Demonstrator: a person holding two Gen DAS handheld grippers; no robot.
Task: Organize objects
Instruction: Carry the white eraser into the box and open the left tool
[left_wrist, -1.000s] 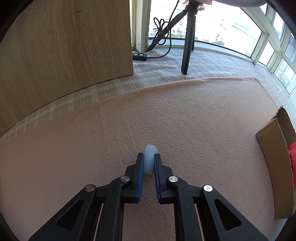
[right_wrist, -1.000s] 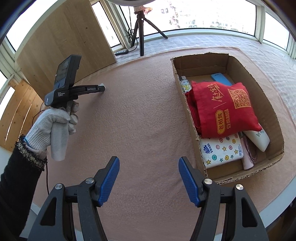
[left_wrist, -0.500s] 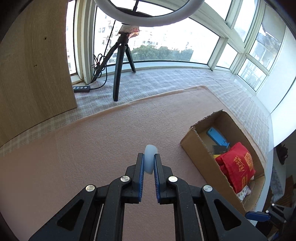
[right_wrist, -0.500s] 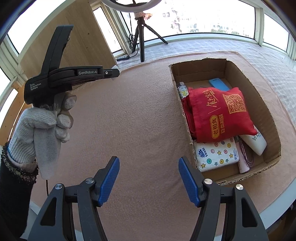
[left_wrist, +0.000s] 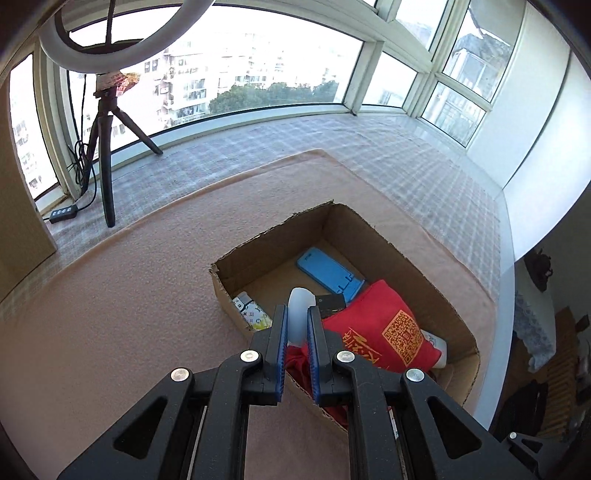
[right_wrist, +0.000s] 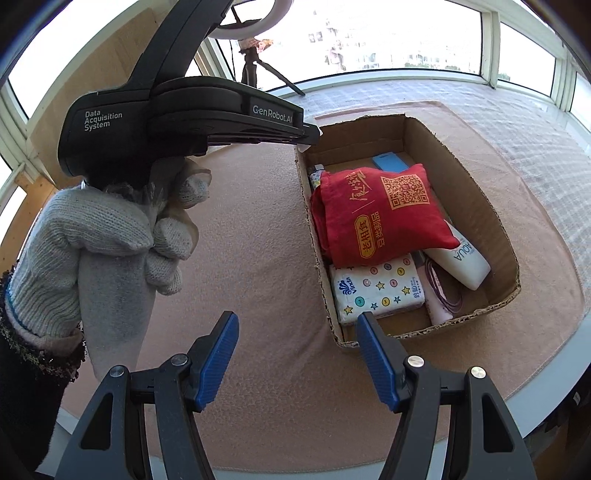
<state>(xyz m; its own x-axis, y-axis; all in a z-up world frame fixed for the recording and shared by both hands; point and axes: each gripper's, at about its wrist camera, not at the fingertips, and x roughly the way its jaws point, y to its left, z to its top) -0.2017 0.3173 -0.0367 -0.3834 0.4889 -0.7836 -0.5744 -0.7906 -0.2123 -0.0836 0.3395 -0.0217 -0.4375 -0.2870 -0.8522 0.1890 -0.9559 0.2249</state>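
Left gripper (left_wrist: 295, 325): its blue pads are pressing together on a small pale rounded object (left_wrist: 298, 314), which is standing up between them with its domed end poking past the tips.

Object's axis: its long axis is running along the fingers, pointing forward and away from the hand; what the object is, I cannot tell.

Where it is hanging: in the left wrist view it is sitting over the near-left part of the cardboard box (left_wrist: 424, 266), above the edge of the red drawstring bag (left_wrist: 376, 325) and near the black item (left_wrist: 330, 304). In the right wrist view the tip of the same tool (right_wrist: 308, 134) is reaching only to the box's far-left corner.

Bare floor: the open cardboard patch is lying ahead of the tips, between the patterned pack (left_wrist: 251, 314) against the left wall and the blue case (left_wrist: 328, 275).

Nearer hand: the left, gloved hand (right_wrist: 110, 251) is carrying the load; my judgement is that the drop belongs to it.

Right gripper (right_wrist: 297, 354): its jaws are standing wide apart and holding nothing, hovering on the near side of the box beside the star-printed tissue pack (right_wrist: 376, 288).

Step in hand: probably lowering the object into the bare patch.
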